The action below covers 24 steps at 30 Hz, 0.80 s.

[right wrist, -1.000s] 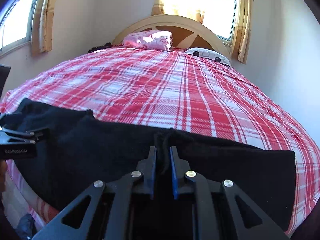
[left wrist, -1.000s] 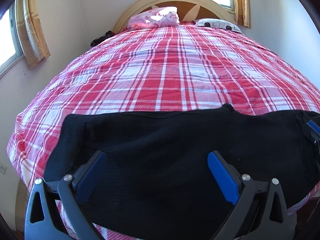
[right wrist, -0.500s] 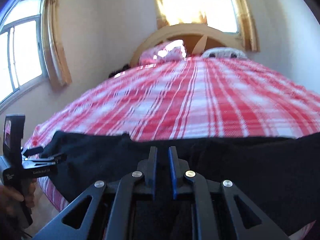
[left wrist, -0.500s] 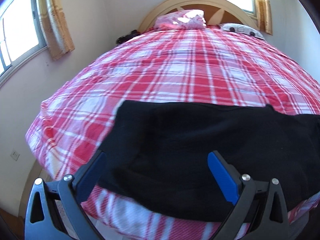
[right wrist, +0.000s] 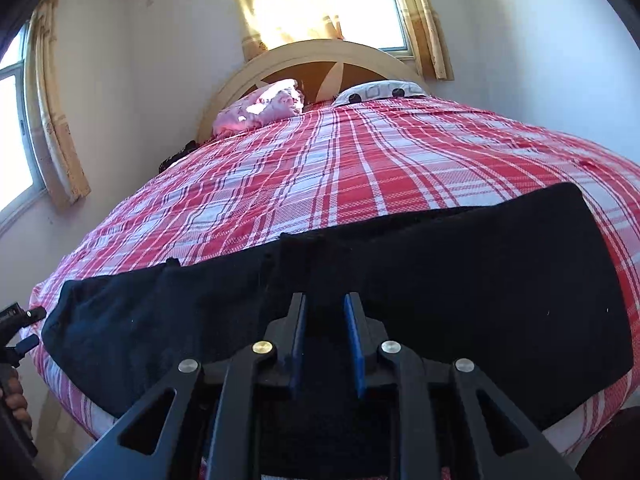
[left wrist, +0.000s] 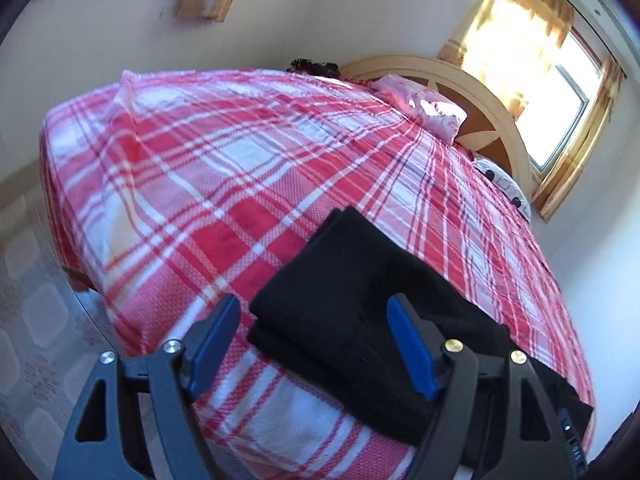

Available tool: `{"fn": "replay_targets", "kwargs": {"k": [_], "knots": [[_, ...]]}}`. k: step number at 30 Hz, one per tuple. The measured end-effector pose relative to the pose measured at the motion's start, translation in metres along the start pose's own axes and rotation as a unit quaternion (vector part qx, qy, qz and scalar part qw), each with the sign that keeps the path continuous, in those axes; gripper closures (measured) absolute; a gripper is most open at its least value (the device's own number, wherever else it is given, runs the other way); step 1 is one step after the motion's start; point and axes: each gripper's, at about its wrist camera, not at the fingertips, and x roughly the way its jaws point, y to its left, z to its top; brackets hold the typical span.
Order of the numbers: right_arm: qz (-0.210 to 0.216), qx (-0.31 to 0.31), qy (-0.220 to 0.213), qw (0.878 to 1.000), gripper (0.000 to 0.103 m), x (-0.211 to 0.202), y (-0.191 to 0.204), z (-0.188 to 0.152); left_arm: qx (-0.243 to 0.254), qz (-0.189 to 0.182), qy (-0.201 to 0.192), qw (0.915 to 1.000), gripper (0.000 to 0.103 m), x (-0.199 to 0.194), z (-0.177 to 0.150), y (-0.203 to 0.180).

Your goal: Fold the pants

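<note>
Lying along near edge of bed (right wrist: 400,168): black pants (right wrist: 460,280). Left gripper (left wrist: 312,344) jaws apart, just been closing, straddling pants' left end. Right gripper (right wrist: 325,340) just been opening, cloth between pads, narrow gap.

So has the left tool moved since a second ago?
Yes. The left tool has swung leftward along the black pants to their end, and the headboard now sits far right.
</note>
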Motion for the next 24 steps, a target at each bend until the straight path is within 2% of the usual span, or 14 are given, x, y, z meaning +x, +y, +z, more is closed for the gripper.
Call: {"fn": "replay_targets", "kwargs": {"k": [2,4,9,14,20,21,23,24], "knots": [[0.002,-0.003,0.0,1.0,0.074,0.002,0.0,-0.002,-0.004,0.004,0.008,0.9999,0.027,0.004,-0.007,-0.003],[0.002,-0.007,-0.001,1.0,0.073,0.003,0.002,-0.002,-0.01,0.013,0.0,0.9999,0.031,0.001,-0.014,-0.005],[0.001,-0.009,0.0,1.0,0.071,0.002,0.004,-0.005,-0.05,0.005,0.02,0.9985,0.034,-0.007,-0.028,-0.006],[0.003,-0.013,0.0,1.0,0.067,0.002,0.005,-0.004,-0.044,-0.018,0.028,0.9985,0.034,0.003,-0.024,-0.013],[0.005,-0.014,0.002,1.0,0.066,0.002,0.005,-0.005,-0.121,-0.055,0.025,0.9909,0.029,0.01,-0.013,-0.001],[0.005,-0.014,0.002,1.0,0.066,0.002,0.005,-0.005,-0.136,-0.064,0.022,0.9884,0.032,0.01,-0.012,0.003],[0.005,-0.015,0.002,1.0,0.066,0.002,0.006,-0.005,-0.15,-0.064,0.018,0.9865,0.049,0.009,-0.014,0.007],[0.004,-0.015,0.002,1.0,0.066,0.002,0.006,-0.005,-0.153,-0.054,0.015,0.9866,0.066,0.009,-0.015,0.009]]}}
